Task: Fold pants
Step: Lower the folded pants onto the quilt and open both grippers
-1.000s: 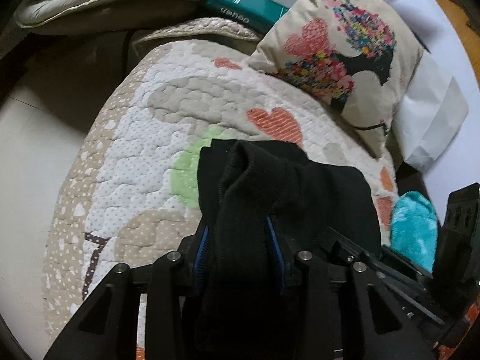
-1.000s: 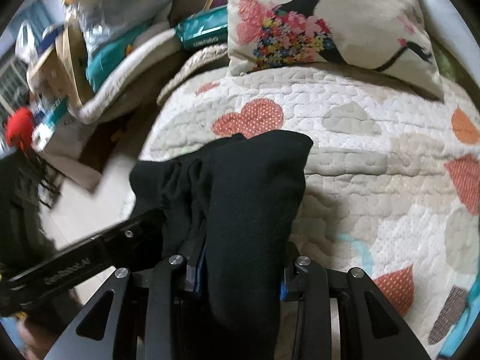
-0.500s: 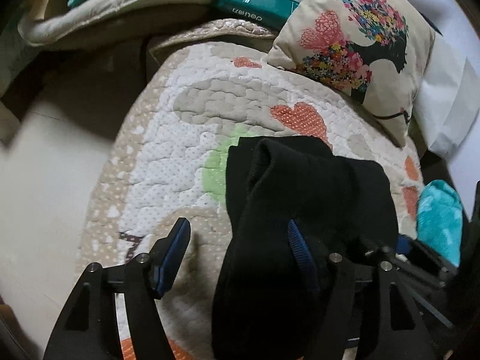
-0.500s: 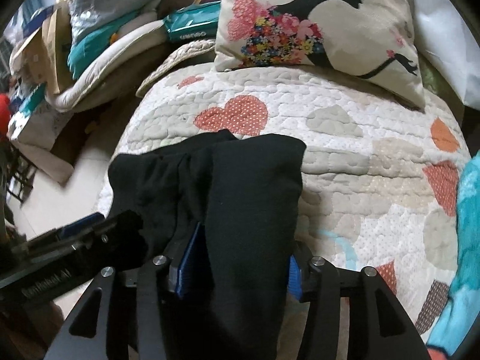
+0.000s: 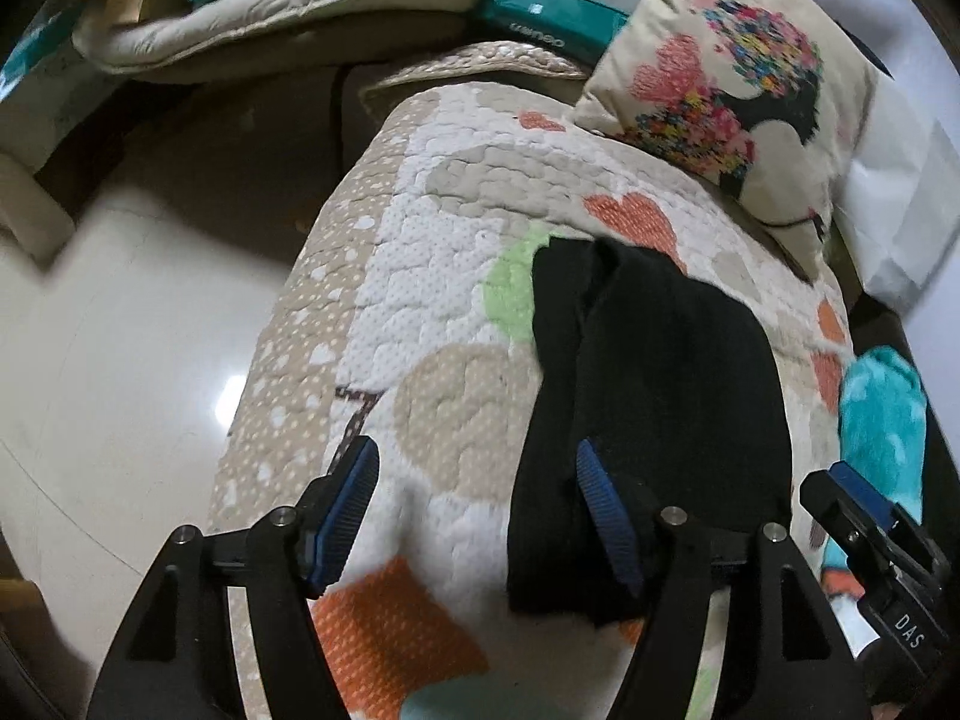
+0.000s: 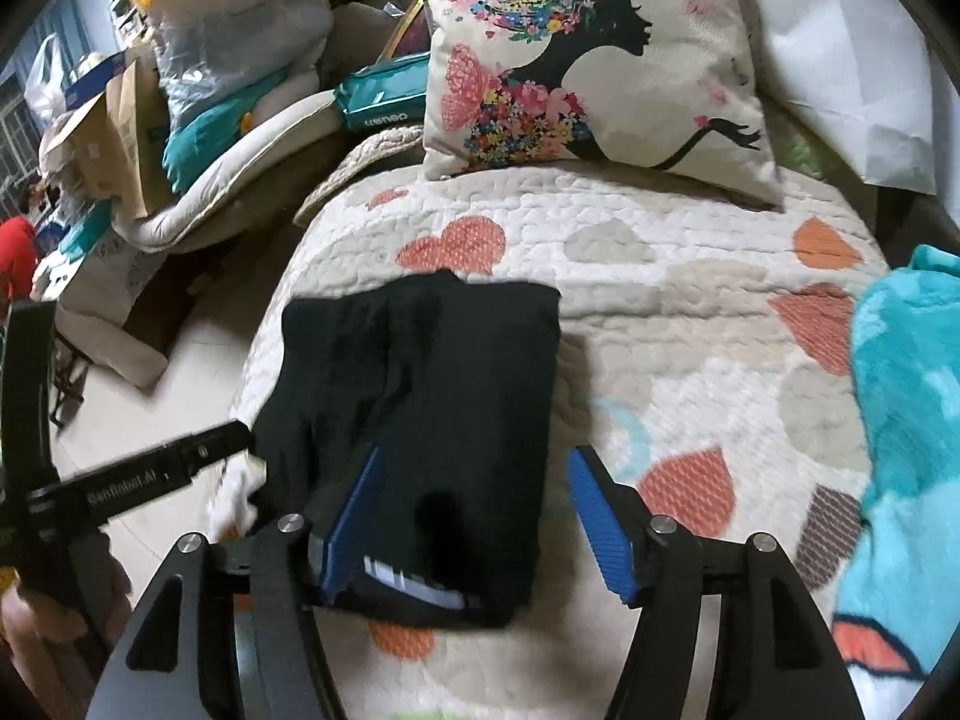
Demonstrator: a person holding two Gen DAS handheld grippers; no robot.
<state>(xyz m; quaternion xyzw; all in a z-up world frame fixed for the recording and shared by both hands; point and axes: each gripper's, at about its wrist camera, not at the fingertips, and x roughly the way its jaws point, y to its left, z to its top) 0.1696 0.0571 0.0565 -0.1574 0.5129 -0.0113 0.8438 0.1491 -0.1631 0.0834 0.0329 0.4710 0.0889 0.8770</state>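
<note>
The black pants [image 5: 648, 396] lie folded in a compact bundle on the quilted bedspread [image 5: 432, 276]. My left gripper [image 5: 480, 510] is open, its right finger against the bundle's left edge, nothing between its pads. In the right wrist view the pants [image 6: 432, 408] lie flat under my right gripper [image 6: 474, 516], which is open with both blue pads apart over the bundle's near end. The left gripper's finger [image 6: 156, 474] shows at the left there; the right gripper's finger [image 5: 870, 528] shows at the right in the left wrist view.
A printed cushion [image 6: 588, 60] leans at the head of the bed. A turquoise blanket [image 6: 906, 438] lies to the right. Stacked bedding, a green pack [image 5: 552, 12] and bags stand beyond the bed's left side, over a tiled floor [image 5: 120, 360].
Both grippers were shut on the pants and have opened. The folded bundle now rests on the quilt, and both grippers have drawn back a little.
</note>
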